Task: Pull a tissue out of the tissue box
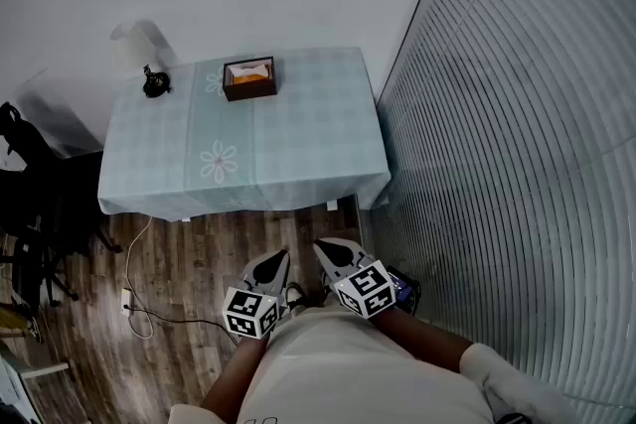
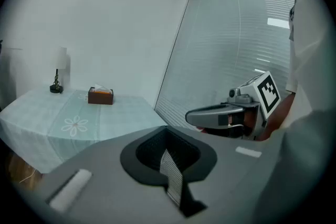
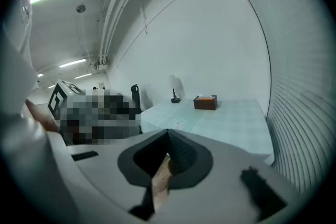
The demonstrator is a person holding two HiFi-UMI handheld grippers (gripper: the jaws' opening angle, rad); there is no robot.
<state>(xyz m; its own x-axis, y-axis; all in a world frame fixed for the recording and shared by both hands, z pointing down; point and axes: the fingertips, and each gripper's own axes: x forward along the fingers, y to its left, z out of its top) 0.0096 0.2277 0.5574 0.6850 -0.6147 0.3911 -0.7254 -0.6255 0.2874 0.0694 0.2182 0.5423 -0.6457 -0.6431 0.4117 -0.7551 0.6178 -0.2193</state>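
A brown tissue box (image 1: 249, 78) with a white tissue poking out of its top stands near the far edge of a table under a pale blue-green cloth (image 1: 248, 154). The box also shows small and distant in the left gripper view (image 2: 100, 96) and in the right gripper view (image 3: 205, 103). Both grippers are held close to the person's body over the wood floor, well short of the table. My left gripper (image 1: 270, 265) is shut with nothing in it, and so is my right gripper (image 1: 333, 253). They sit side by side and point toward the table.
A small lamp with a white shade (image 1: 139, 45) and a black base stands at the table's far left corner. Slatted blinds (image 1: 517, 164) run along the right. A black chair (image 1: 25, 204) is at the left. A cable (image 1: 139, 313) lies on the floor.
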